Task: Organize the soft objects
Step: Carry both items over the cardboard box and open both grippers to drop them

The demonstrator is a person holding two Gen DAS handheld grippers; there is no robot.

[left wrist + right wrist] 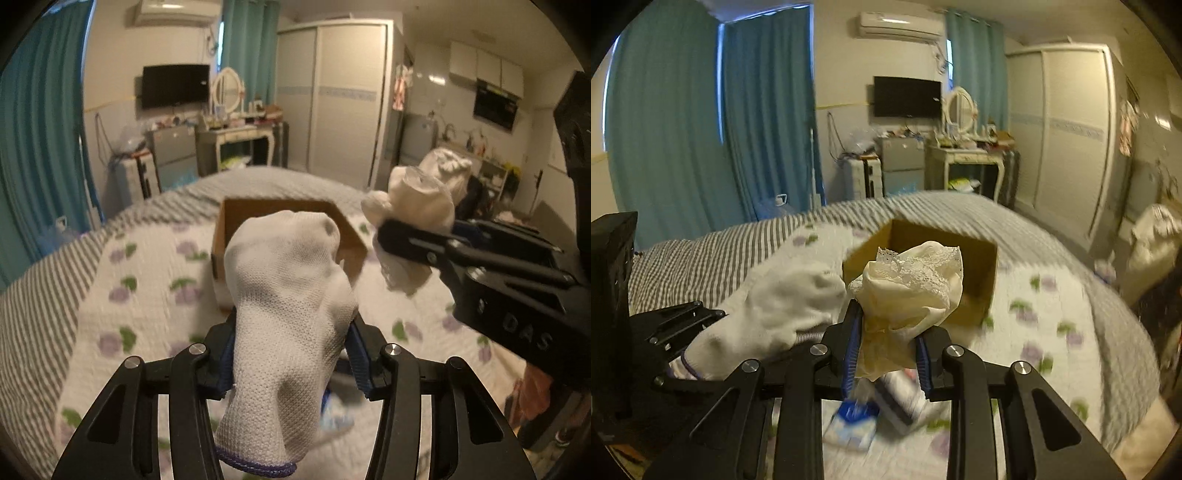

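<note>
Showing only rightward: blue packet (854, 424) underneath.

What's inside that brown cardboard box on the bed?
Only bare brown inner walls of the open cardboard box show. Its bottom is hidden: the cream lace-trimmed cloth in the right gripper and the white knitted glove in the left gripper cover it.

Box (288, 236) is sitting on the bed (147, 295), ahead of both grippers. Left gripper (291, 354) is holding a glove (288, 314) in front of the box; right gripper (886, 350) is holding a cloth (912, 291) just right of the glove. Packets (864, 417) are lying on the bed below the right gripper.
</note>
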